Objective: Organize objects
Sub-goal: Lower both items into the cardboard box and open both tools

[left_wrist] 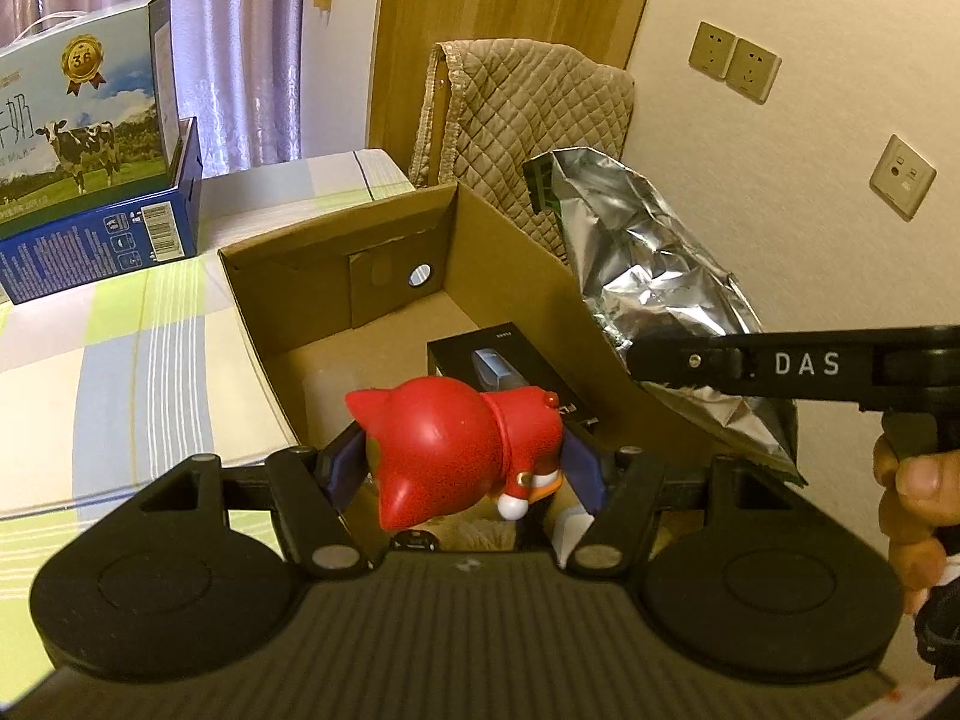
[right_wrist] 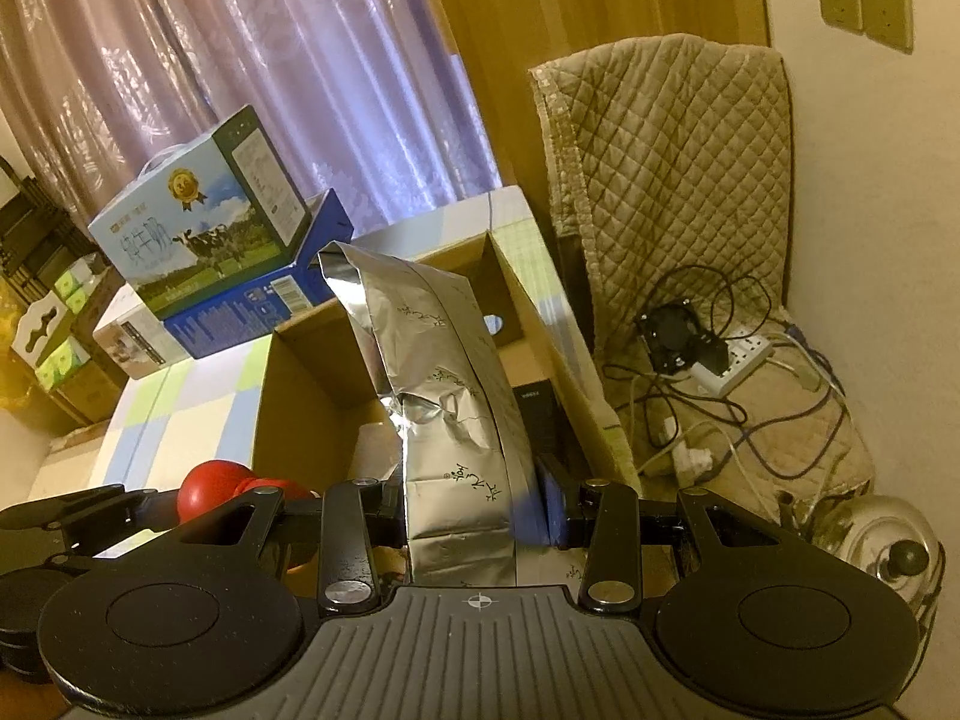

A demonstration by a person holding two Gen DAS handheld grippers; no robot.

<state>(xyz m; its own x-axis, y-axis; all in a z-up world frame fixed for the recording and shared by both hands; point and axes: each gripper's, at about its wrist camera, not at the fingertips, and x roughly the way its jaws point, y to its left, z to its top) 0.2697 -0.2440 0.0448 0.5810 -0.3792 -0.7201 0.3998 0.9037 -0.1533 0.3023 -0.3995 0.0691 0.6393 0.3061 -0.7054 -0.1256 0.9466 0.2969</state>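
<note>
Where the left wrist camera looks forward, the left gripper [left_wrist: 462, 474] clamps a red cat figurine [left_wrist: 456, 444] above the open cardboard box [left_wrist: 336, 252]. From the right wrist view, the right gripper [right_wrist: 474, 516] pinches a silver foil pouch [right_wrist: 444, 396] upright over that box's near edge.

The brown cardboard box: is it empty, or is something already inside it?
Not empty. A black rectangular box lies on the floor of the brown cardboard box, near its right wall; the rest of the floor looks bare.
</note>
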